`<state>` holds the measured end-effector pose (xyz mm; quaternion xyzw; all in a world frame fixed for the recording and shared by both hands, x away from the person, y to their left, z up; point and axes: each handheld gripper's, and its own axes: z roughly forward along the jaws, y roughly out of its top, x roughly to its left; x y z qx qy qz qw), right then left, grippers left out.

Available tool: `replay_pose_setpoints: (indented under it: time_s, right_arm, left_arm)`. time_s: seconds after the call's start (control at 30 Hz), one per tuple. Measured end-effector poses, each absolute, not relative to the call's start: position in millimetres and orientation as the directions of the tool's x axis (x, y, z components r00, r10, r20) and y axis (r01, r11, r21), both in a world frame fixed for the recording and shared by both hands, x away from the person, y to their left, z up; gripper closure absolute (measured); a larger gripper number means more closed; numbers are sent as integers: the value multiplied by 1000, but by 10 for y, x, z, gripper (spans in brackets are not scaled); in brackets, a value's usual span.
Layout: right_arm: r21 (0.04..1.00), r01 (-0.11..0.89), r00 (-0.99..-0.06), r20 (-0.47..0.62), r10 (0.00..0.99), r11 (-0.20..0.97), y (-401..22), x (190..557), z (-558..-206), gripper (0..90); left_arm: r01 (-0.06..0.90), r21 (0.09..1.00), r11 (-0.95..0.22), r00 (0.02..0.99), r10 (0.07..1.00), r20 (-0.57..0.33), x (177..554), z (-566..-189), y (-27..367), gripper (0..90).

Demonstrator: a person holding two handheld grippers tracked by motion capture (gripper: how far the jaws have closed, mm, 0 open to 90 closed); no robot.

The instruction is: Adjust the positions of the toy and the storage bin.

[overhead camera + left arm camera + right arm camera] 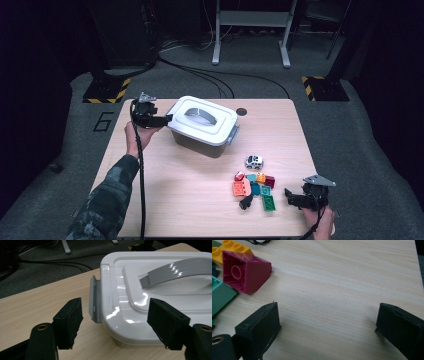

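A white lidded box (202,131) with a grey handle (199,117) stands on the wooden table (165,185) at mid-back. My left gripper (166,119) is at the box's left end, open. In the left gripper view, the box's grey side clip (95,302) and the lid's corner (117,285) lie ahead between the black jaws of my left gripper (117,323), which are not touching them. Near the table's front right corner my right gripper (292,196) rests open. Between the jaws of my right gripper (327,325) is bare wood.
A pile of toy bricks (254,189) lies just left of the right gripper, with a magenta brick (244,272), a yellow one (229,247) and a green plate (219,295) closest. A small white toy car (254,161) sits behind the pile.
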<state>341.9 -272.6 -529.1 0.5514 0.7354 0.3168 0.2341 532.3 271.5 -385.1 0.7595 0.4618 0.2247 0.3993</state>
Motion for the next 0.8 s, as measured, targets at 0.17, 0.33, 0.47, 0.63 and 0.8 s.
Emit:
replay_pose_setpoints:
  time_s: [0.17,0.33,0.47,0.63,0.8]
  right_arm:
    - [725,661,-284,3,959,194,-2729,3421,-5291,42]
    - [726,661,-283,3,959,193,-2730,3421,-5291,43]
    - [726,661,-283,3,959,193,-2730,3420,-5291,44]
    - [727,659,-284,0,959,195,-2732,3422,-5291,45]
    - [727,658,-285,0,959,195,-2732,3421,-5291,45]
  left_arm:
    - [551,808,-208,480,871,-103,5450,-3979,2778,357]
    - [552,803,-226,520,846,-119,5515,-4042,2703,434]
    - [565,793,-228,533,835,-139,5530,-4070,2674,477]
    - [579,787,-214,527,834,-161,5496,-4067,2698,532]
    - [584,779,-228,525,838,-148,5400,-4048,2646,527]
